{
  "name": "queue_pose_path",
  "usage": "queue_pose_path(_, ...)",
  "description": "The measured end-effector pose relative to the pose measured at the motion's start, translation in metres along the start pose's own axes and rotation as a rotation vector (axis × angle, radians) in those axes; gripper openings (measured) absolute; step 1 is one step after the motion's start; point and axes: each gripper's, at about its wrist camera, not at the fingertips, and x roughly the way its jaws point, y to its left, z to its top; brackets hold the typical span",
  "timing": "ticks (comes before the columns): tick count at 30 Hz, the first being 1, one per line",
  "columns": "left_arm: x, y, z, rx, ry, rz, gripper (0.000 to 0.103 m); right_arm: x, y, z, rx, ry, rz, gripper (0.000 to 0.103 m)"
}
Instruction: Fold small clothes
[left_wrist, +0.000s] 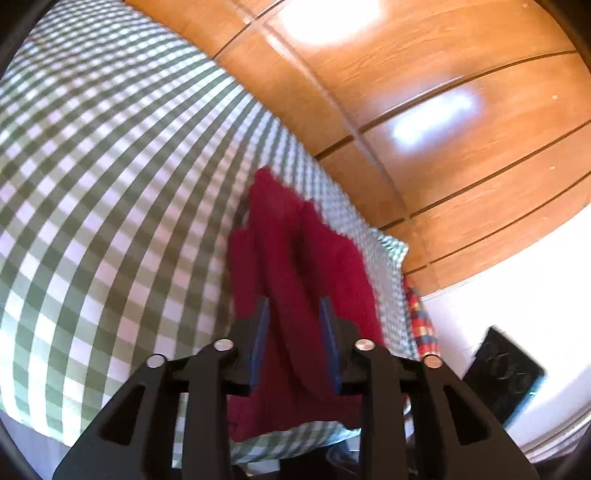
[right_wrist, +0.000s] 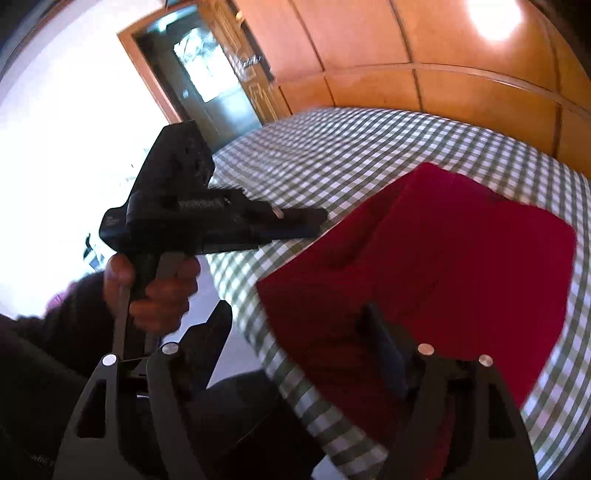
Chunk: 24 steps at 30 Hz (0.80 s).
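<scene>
A dark red cloth (right_wrist: 443, 266) lies on a green-and-white checked bed cover (right_wrist: 351, 155), near the bed's corner. In the left wrist view the red cloth (left_wrist: 295, 258) is bunched in folds and runs between the two blue pads of my left gripper (left_wrist: 295, 310), whose jaws stand a cloth's width apart around it. In the right wrist view my left gripper (right_wrist: 314, 221) shows from the side at the cloth's far left edge. My right gripper (right_wrist: 295, 314) is open, wide apart, over the cloth's near edge; its right finger (right_wrist: 384, 343) is above the cloth, its left one off the bed.
Orange wooden wardrobe panels (left_wrist: 443, 110) stand behind the bed. A red, blue and yellow plaid fabric (left_wrist: 421, 321) hangs at the bed's edge. A black device (left_wrist: 506, 373) lies to the right. An open doorway (right_wrist: 207, 74) is at the far left.
</scene>
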Motion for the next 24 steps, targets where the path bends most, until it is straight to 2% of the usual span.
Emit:
queue_pose_path(2,-0.005,-0.008,0.004,-0.007,0.012,-0.047,0.052,-0.023,-0.011,-0.011,0.037,-0.032,-0.035,0.072)
queue_pose_path(6,0.001,-0.031,0.005,0.021,0.083,-0.126,0.056,-0.057,-0.030,-0.043,0.101,-0.056,-0.163,0.072)
queue_pose_path(7,0.004,-0.040,0.001,0.051,0.113,-0.133,0.060,-0.060,-0.036,-0.055,0.110,-0.044,-0.230,0.073)
queue_pose_path(8,0.007,-0.047,-0.002,0.074,0.139,-0.134,0.064,-0.065,-0.037,-0.059,0.115,-0.033,-0.258,0.072)
queue_pose_path(10,0.017,-0.059,-0.011,0.124,0.204,-0.114,0.066,-0.058,-0.044,-0.072,0.129,0.004,-0.328,0.068)
queue_pose_path(12,0.026,-0.066,-0.018,0.182,0.238,-0.032,0.066,-0.044,-0.049,-0.080,0.130,0.034,-0.377,0.062)
queue_pose_path(15,0.039,-0.067,-0.025,0.219,0.271,0.049,0.066,-0.030,-0.047,-0.084,0.146,0.026,-0.381,0.051)
queue_pose_path(16,0.041,-0.066,-0.027,0.228,0.272,0.060,0.064,-0.026,-0.048,-0.080,0.146,0.018,-0.391,0.042)
queue_pose_path(17,0.043,-0.066,-0.028,0.238,0.269,0.080,0.044,-0.020,-0.049,-0.075,0.146,0.013,-0.410,0.032)
queue_pose_path(18,0.044,-0.065,-0.028,0.239,0.272,0.092,0.032,-0.016,-0.051,-0.071,0.147,0.011,-0.431,0.027)
queue_pose_path(19,0.041,-0.062,-0.028,0.227,0.263,0.085,0.021,-0.019,-0.052,-0.071,0.145,0.008,-0.437,0.018)
queue_pose_path(20,0.042,-0.057,-0.024,0.212,0.246,0.066,0.015,-0.024,-0.052,-0.071,0.146,-0.007,-0.429,0.015)
queue_pose_path(24,0.017,-0.039,-0.028,0.149,0.195,-0.068,0.012,-0.054,-0.053,-0.090,0.145,-0.031,-0.414,0.011)
